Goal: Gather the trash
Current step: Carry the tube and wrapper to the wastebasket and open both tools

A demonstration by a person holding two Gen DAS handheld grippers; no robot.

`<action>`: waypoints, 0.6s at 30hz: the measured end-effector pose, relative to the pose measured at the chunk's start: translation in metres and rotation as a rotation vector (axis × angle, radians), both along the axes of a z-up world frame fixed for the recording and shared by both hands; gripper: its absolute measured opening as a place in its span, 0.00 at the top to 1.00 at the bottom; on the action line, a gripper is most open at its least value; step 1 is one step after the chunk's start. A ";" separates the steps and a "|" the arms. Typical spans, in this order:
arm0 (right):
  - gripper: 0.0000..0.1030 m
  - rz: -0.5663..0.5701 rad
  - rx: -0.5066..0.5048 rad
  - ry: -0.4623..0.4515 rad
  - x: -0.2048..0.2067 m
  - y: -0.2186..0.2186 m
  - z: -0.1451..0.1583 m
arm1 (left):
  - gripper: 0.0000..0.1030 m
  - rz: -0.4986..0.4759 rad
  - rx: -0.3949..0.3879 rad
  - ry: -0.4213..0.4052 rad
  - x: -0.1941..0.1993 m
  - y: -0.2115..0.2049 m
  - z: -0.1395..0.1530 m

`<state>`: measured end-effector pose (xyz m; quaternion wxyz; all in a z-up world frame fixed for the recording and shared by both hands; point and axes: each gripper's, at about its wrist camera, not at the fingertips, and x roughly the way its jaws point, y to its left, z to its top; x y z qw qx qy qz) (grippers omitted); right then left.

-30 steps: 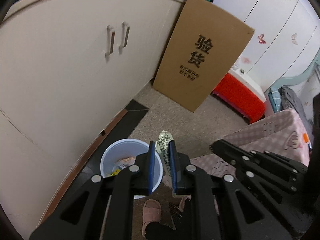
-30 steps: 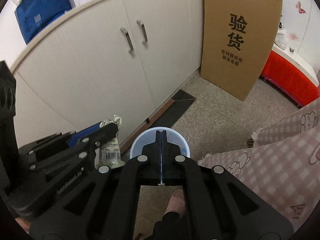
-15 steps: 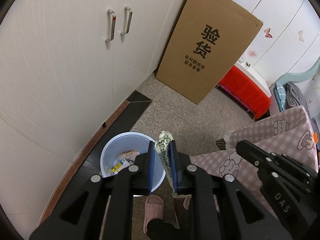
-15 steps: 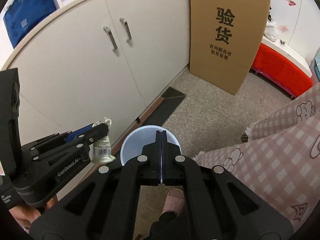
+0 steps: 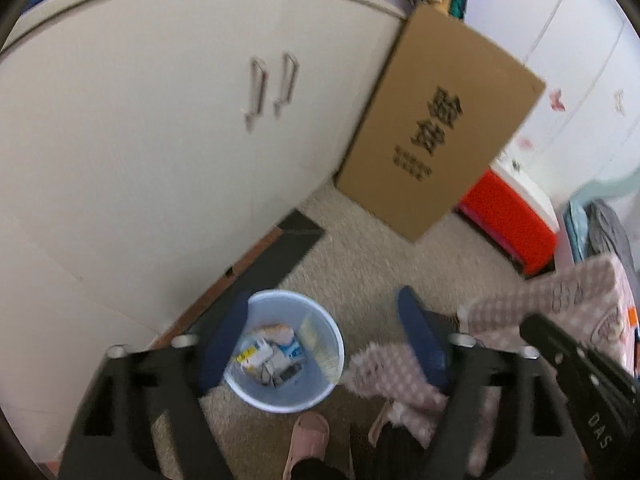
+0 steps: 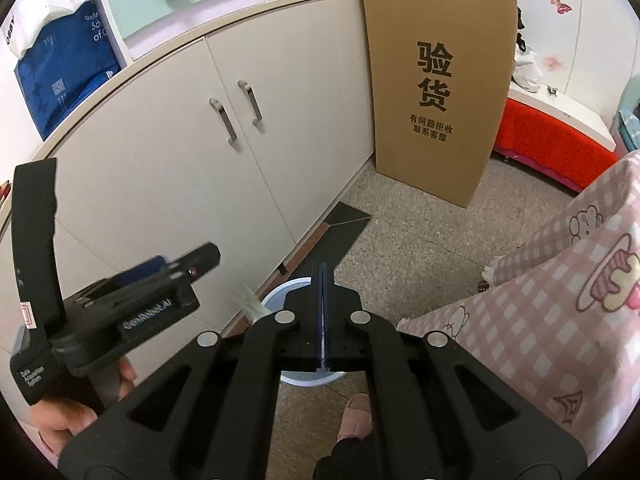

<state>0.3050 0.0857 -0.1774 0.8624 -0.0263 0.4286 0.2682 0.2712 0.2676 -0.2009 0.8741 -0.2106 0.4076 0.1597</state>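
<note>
A pale blue waste bin point(image 5: 256, 392) stands on the floor by the cabinet, holding several pieces of packaging. My left gripper point(image 5: 322, 300) hovers above it with its jaws opening wide, blue pads point(image 5: 224, 344) on either side of the bin. A crinkled pale wrapper point(image 5: 316, 340) shows as a blurred streak inside the bin's rim, touching neither pad. In the right wrist view the wrapper point(image 6: 251, 305) is falling below the left gripper point(image 6: 160, 276), at the bin's rim point(image 6: 280, 295). My right gripper point(image 6: 323, 276) is shut with nothing in it, over the bin.
A cream cabinet point(image 5: 160, 128) with two handles runs along the left. A tall cardboard box point(image 5: 436, 128) leans against it, with a red storage box point(image 5: 508, 220) beyond. A pink checked bedcover point(image 6: 560, 300) fills the right. A pink slipper point(image 5: 306, 440) is beside the bin.
My left gripper's jaws have swung apart and let go of the wrapper, which has dropped towards the bin. The right gripper stays shut and has shifted a little.
</note>
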 end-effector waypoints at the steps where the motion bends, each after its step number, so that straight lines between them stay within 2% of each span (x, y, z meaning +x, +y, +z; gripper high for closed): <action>1: 0.99 -0.003 0.004 -0.007 -0.002 -0.003 0.003 | 0.26 0.007 0.007 0.002 -0.001 0.000 0.002; 4: 0.99 -0.015 0.024 -0.009 -0.005 -0.011 0.011 | 0.26 0.001 -0.005 -0.009 -0.007 -0.002 0.011; 9: 0.99 -0.031 0.053 -0.035 -0.016 -0.026 0.031 | 0.26 -0.031 0.019 -0.050 -0.019 -0.019 0.037; 18: 0.99 -0.095 0.124 -0.101 -0.048 -0.088 0.076 | 0.23 -0.100 0.058 -0.130 -0.048 -0.071 0.091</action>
